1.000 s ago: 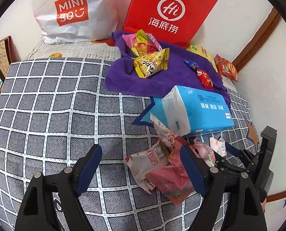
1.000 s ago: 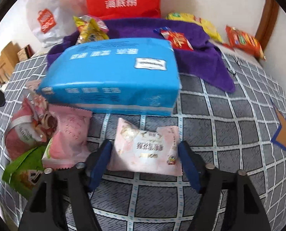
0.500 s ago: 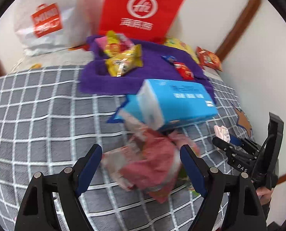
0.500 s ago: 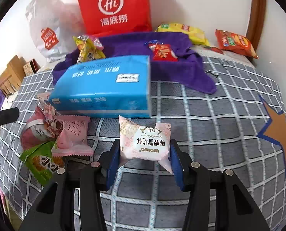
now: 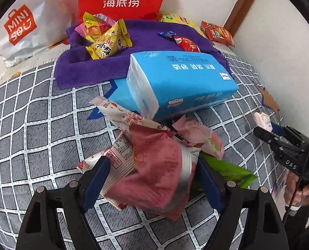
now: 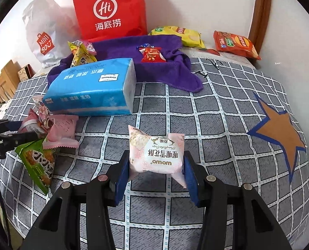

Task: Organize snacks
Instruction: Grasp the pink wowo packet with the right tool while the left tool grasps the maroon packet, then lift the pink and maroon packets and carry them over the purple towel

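The right gripper (image 6: 156,176) pinches the pale pink snack packet (image 6: 156,153), lifted in front of the blue tissue pack (image 6: 90,87). Carry it level; avoid crushing it. The left gripper (image 5: 151,184), spread, straddles the dark pink packet (image 5: 158,173) just before that pack; close only once centred.

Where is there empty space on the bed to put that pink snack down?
Bare checked cover lies between the blue tissue pack and the orange star, in front of the purple towel. It is crowded left of the tissue pack, where the snack pile sits, and on the towel.
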`<state>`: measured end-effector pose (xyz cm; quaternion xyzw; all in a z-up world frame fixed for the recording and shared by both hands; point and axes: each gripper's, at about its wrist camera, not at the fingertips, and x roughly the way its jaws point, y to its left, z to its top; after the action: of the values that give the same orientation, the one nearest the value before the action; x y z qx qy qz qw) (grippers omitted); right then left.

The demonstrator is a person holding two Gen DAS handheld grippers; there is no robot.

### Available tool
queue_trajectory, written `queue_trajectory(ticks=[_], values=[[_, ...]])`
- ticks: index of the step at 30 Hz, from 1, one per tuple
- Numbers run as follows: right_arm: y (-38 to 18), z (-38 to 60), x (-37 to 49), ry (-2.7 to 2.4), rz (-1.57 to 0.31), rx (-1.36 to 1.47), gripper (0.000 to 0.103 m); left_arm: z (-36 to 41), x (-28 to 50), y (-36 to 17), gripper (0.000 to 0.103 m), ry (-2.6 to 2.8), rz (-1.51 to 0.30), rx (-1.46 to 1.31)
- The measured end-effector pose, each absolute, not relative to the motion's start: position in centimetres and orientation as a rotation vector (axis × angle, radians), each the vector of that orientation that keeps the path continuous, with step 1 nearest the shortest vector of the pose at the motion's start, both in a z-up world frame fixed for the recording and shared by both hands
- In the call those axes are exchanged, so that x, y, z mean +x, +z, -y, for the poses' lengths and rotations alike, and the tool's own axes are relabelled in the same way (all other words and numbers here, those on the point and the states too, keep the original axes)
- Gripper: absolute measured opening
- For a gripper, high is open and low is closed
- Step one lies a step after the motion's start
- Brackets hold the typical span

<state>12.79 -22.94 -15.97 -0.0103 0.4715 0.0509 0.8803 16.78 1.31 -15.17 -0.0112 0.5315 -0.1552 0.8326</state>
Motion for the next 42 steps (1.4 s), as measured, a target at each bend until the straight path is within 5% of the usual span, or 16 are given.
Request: queue_trajectory(ticks=[2,5,7,42], values=[[-15.9,22.9,12.8,0.108,-0.981,-0.022,0.049,-1.3,16.7,-15.0,0.074,-0.329,-1.121,-0.02],[-15.5,22.7,12.6,0.115,-0.973,-0.026,0.049,-1.4,16.5,-14.5,0.051,-0.354,-1.116,-0.037],[-15.1,22.6,12.5,0.116,-0.963,-0.029,0.048,-1.4,16.2,-14.0,0.048,-0.366,-1.107,-0.048],[-6.1,20.4,13.2,0.153,-0.796,-0.083,0.049,-2.0,15.9,-4.5,0.047,-0.361,-0.92,-0.167]])
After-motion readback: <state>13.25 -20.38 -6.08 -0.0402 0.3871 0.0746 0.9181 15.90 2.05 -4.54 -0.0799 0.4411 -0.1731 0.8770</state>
